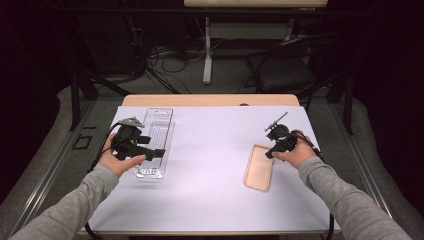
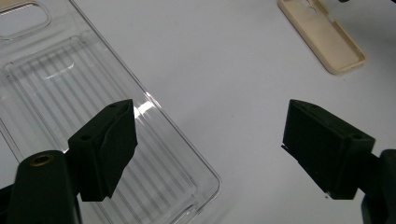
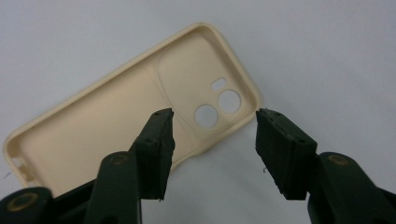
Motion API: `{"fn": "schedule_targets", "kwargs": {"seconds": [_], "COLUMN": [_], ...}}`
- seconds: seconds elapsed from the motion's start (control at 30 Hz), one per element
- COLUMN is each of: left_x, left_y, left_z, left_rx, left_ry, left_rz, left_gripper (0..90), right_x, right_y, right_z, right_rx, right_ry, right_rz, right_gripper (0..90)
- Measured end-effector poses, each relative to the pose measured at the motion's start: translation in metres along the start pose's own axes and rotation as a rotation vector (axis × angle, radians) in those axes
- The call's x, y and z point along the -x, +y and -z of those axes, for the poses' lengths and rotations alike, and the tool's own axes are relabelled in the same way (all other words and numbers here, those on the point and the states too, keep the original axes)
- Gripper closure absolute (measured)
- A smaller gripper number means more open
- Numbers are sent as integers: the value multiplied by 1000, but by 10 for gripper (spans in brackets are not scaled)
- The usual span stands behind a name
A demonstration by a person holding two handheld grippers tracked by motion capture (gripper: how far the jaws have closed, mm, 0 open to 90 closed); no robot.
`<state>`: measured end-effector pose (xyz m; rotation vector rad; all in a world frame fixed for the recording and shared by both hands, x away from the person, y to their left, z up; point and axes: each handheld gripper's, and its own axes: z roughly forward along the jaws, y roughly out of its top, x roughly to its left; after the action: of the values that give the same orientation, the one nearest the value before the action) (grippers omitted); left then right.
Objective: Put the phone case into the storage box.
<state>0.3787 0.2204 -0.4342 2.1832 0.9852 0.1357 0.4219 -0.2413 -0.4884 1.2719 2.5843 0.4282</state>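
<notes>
A dark room is surrounding the work area, with cables, a table leg and a black chair (image 1: 290, 65) lying beyond the far edge at twelve o'clock; you are working at a wooden table (image 1: 210, 100) covered by a white sheet (image 1: 210, 165).

Your left gripper (image 1: 159, 152) is hovering at about nine o'clock on the sheet, above the near end of a clear plastic tray (image 1: 156, 135); in the left gripper view (image 2: 208, 142) its jaws are standing wide apart and gripping nothing, one jaw lying over the ribbed tray (image 2: 84, 107), the other over bare sheet. The tray is lying flat, its long side running from six towards twelve o'clock.

Your right gripper (image 1: 268, 155) is hovering at about three o'clock, just beside the far right corner of a beige phone case (image 1: 259, 167); in the right gripper view (image 3: 212, 151) its jaws are standing open and empty, with the case (image 3: 116, 116) lying inside-up beneath them, its camera holes showing between the jaws; whether the jaws are touching the case cannot be told.

The case is also showing in the left gripper view (image 2: 322, 37) at one o'clock, well apart from the tray; grey sleeves are covering both of your forearms.
</notes>
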Motion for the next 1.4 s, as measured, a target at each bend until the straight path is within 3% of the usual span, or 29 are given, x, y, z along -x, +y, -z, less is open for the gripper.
{"fn": "schedule_targets", "kwargs": {"seconds": [0.07, 0.1, 0.13, 0.27, 0.4, 0.43, 0.63, 0.77, 0.83, 0.93, 1.07, 1.4], "left_x": [0, -1, -1, -3, -6, -6, -8, -8, -8, -9, -10, -11], "left_y": [0, 0, 1, 1, 1, 1, 1, 1, 1, 1, 1, 1], "left_z": [0, 0, -1, -1, -1, -1, 0, 0, 0, 1, 1, 1], "left_rx": [4, 2, 0, 0, 0, 2, -2, -3, 1, 3, 5, 0], "left_ry": [1, 1, 1, 4, 5, 8, 10, 12, 13, 16, 18, 17], "left_rz": [5, 4, 5, 7, 13, 16, 20, 25, 25, 26, 29, 29], "left_gripper": [179, 179, 179, 179, 179, 179, 179, 179, 179, 179, 179, 179], "right_x": [2, 4, 5, 7, 8, 7, 8, 10, 11, 12, 12, 14], "right_y": [3, 5, 6, 12, 15, 15, 23, 30, 33, 36, 41, 48], "right_z": [-1, -2, -4, -8, -12, -12, -15, -15, -13, -12, -13, -19], "right_rx": [-11, -28, -29, -59, -39, -47, -32, -28, -38, -65, -57, -11], "right_ry": [-4, 8, 22, 23, 10, 8, 3, -28, -24, -81, -66, -40], "right_rz": [-1, 21, 9, 62, 122, 118, 196, 252, 253, 304, 306, 393], "right_gripper": [486, 504, 517, 549, 594, 595, 597, 603, 650, 674, 675, 719]}}
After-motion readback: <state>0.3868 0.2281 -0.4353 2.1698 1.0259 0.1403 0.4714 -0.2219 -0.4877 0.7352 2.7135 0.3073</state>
